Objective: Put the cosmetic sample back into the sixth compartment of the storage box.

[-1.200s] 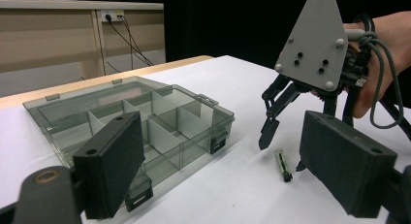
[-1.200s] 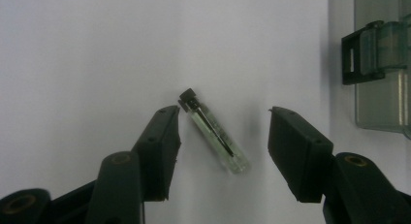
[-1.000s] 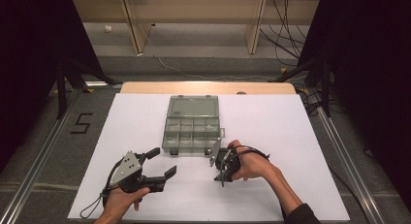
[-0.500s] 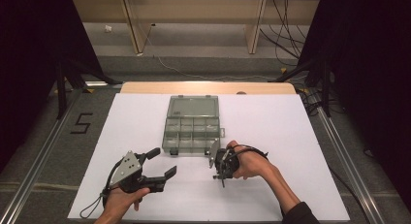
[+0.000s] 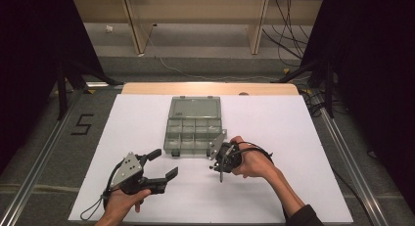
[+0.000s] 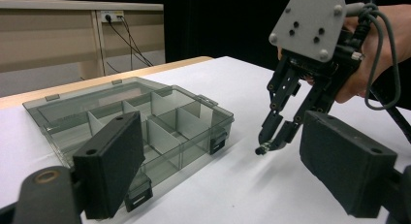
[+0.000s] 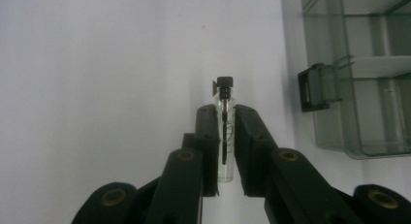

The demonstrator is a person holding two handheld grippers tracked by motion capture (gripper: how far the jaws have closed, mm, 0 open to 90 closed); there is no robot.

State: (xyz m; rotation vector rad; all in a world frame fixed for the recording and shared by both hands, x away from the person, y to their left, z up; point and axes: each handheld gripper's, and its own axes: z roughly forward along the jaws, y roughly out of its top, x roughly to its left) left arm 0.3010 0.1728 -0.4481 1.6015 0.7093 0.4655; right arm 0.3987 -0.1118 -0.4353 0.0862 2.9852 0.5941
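The right claw (image 5: 219, 170) points down at the white surface (image 5: 303, 138), wrist bent inward, its jaws having just closed and now clamped on a small clear glass vial with a black cap (image 7: 225, 132), just beside the front right corner of the smoky transparent plastic compartment box (image 5: 193, 130), whose lid lies open. The left claw (image 5: 164, 165) lies low and level, jaws wide apart and holding nothing. From above, the vial is too small to make out; its lower end is hidden between the pads.
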